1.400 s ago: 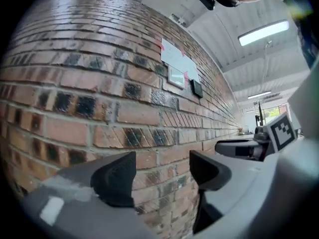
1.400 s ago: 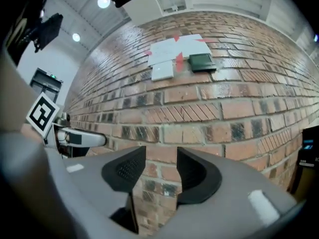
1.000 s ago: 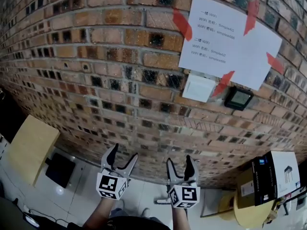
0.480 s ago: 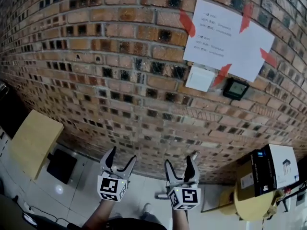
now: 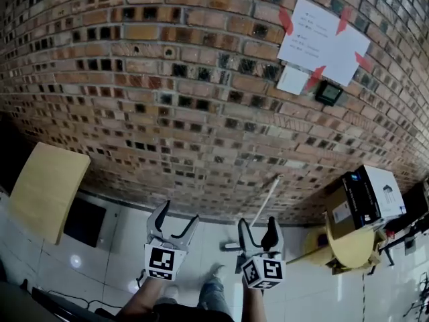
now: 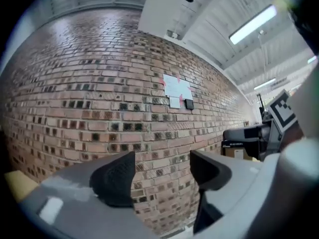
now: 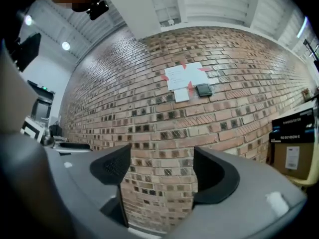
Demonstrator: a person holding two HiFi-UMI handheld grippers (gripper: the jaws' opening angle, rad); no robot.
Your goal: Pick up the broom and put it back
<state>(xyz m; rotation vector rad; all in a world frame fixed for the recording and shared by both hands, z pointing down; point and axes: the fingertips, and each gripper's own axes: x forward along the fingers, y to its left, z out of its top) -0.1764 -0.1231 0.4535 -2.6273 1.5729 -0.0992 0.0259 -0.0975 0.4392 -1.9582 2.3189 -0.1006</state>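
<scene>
I have both tools held out level toward the brick wall (image 5: 167, 113), low down near where it meets the tiled floor (image 5: 201, 263). The left gripper (image 5: 179, 211) has its jaws partly apart. Its own view shows only brickwork in the gap, so it holds nothing. The right gripper (image 5: 256, 222) stands wider. Its jaws have just been opening, and again only the wall shows between the pads, with nothing in its grip. The broom (image 5: 267, 200) leans against the wall just beyond the right gripper, its pale handle slanting up to the right with its upper end on the bricks and its lower end near the floor. Neither tool touches it. High on the wall to the right, a sheet of paper (image 5: 322, 39) is fixed with red tape. At the far left is a wooden tabletop (image 5: 47, 190), and at the far right a black and white carton (image 5: 372, 196) sits on a round yellow table (image 5: 352, 250).
</scene>
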